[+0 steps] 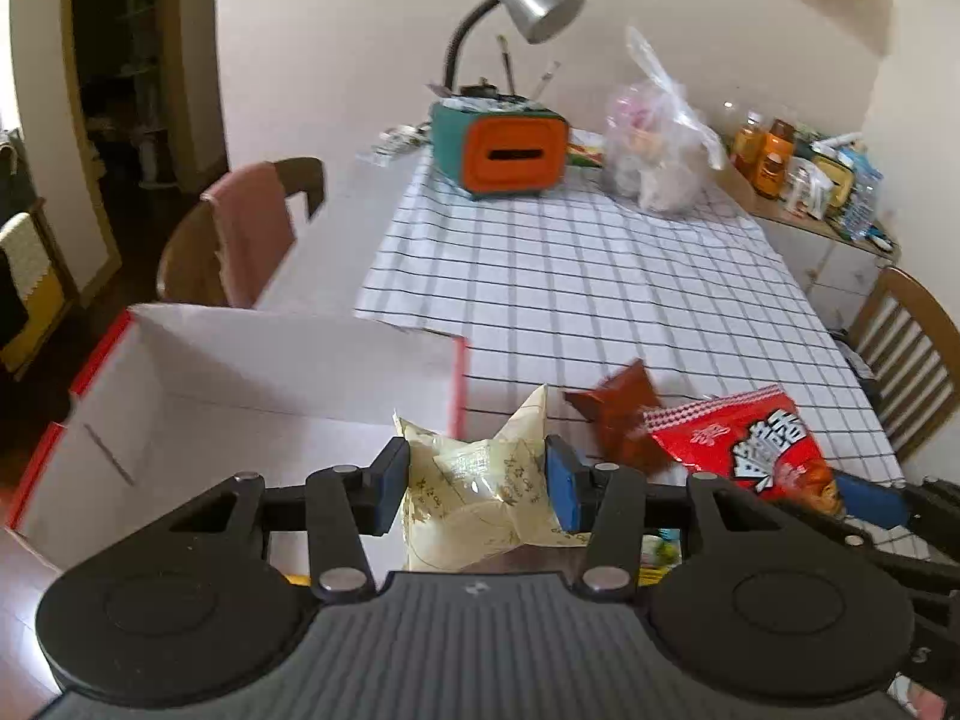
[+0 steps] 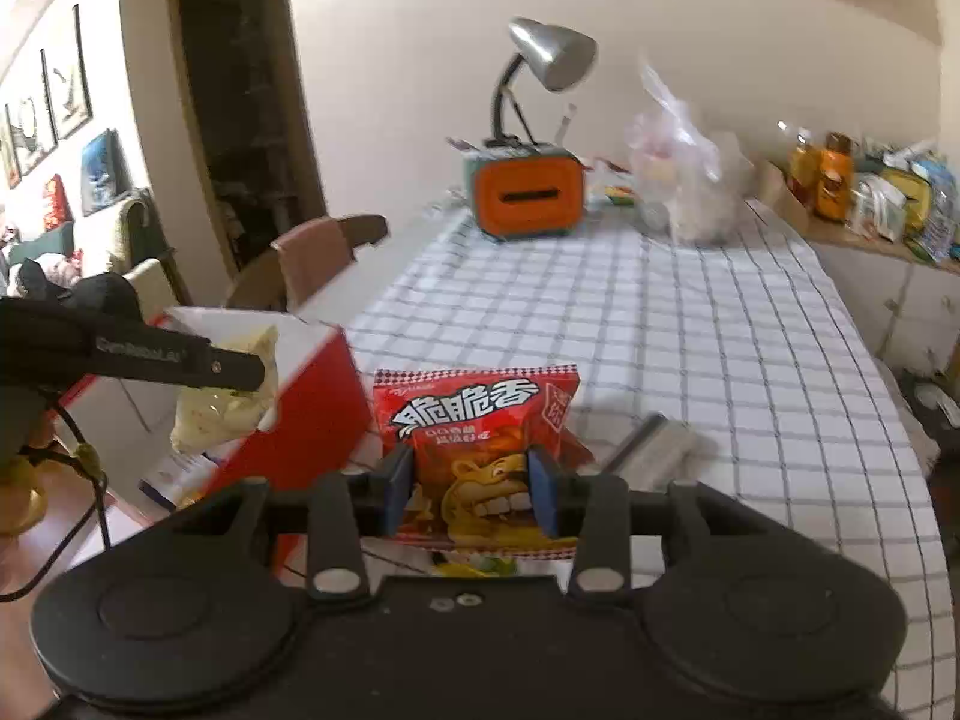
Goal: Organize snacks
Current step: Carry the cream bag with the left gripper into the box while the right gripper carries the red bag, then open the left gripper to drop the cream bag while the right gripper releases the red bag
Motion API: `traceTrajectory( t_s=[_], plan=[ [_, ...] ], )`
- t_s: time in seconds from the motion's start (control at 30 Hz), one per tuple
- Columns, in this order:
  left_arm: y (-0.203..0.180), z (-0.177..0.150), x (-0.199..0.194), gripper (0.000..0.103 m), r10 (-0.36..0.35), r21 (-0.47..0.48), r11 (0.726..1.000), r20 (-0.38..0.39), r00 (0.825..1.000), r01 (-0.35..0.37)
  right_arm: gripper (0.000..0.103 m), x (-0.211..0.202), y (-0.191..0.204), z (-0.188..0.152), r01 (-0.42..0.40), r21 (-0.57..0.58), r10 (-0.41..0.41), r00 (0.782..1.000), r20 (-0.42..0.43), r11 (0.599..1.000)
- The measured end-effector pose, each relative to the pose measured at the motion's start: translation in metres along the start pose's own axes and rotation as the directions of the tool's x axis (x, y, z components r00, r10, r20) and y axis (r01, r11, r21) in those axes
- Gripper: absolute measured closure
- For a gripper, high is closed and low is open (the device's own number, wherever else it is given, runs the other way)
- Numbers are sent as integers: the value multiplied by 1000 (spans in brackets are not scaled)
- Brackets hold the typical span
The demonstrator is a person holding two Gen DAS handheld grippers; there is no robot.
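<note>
From the left wrist camera, the left gripper (image 1: pixel 477 483) has its 2 blue-padded fingers pressed against a pale yellow snack packet (image 1: pixel 480 489), which is squeezed and crumpled between them. The packet hangs over the near right corner of an open red box with a white inside (image 1: pixel 240 384), which sits at the left edge of the table with the black-and-white checked cloth (image 1: pixel 600 276). Just right of the packet, a dark brown-red wrapper (image 1: pixel 624 420) shows blurred, and whether it rests on the cloth cannot be told. Beside it is a red snack bag with large white characters (image 1: pixel 744 450), with a blue pad of the right gripper (image 1: pixel 870 498) at its lower right edge. At the far end of the table stand a teal and orange box with a slot (image 1: pixel 504 150), a silver desk lamp (image 1: pixel 528 0) and a clear plastic bag (image 1: pixel 660 150). A wooden chair draped with pink fabric (image 1: pixel 246 228) stands left of the table.

From the right wrist camera, the right gripper (image 2: pixel 474 489) clamps the red snack bag (image 2: pixel 480 420) between its 2 blue pads, the bag upright with a cartoon gorilla face showing. To the left, the left gripper (image 2: pixel 252 369) holds the pale yellow packet (image 2: pixel 222 402) above the red box (image 2: pixel 300 420), at its near wall. A grey blurred object (image 2: pixel 660 444) lies on the checked cloth (image 2: pixel 720 330) just right of the bag. The lamp (image 2: pixel 549 54), the teal and orange box (image 2: pixel 528 198) and the plastic bag (image 2: pixel 684 180) stand at the far end.
</note>
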State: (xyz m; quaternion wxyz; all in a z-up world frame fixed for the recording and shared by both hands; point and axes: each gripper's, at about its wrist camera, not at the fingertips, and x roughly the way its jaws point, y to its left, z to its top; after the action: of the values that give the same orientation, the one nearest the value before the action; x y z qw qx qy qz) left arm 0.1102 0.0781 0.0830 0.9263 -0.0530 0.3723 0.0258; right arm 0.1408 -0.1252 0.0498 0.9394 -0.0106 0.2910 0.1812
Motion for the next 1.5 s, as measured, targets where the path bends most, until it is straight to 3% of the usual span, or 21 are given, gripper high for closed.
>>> traceTrajectory(
  t_s=[0.43,0.57,0.77,1.03,1.27,1.5],
  plan=[
    [84,14,13,56,121,7,993,-42,992,-120,64,46,81,37,-100,-86,99,995,-10,991],
    [110,15,25,56,176,-1,984,-65,982,-176,64,68,105,43,-124,-97,121,992,-34,988],
    [142,13,46,56,198,9,980,-128,972,-199,64,103,143,43,-148,-132,137,986,-90,980],
    [147,2,65,56,230,83,972,-186,955,-218,64,139,175,28,-156,-186,123,976,-178,970],
    [145,-7,77,55,252,127,966,-248,935,-226,64,148,179,17,-168,-169,125,963,-237,971],
    [143,-9,74,53,245,123,968,-250,937,-221,61,146,178,13,-180,-162,135,957,-257,970]
  ],
)
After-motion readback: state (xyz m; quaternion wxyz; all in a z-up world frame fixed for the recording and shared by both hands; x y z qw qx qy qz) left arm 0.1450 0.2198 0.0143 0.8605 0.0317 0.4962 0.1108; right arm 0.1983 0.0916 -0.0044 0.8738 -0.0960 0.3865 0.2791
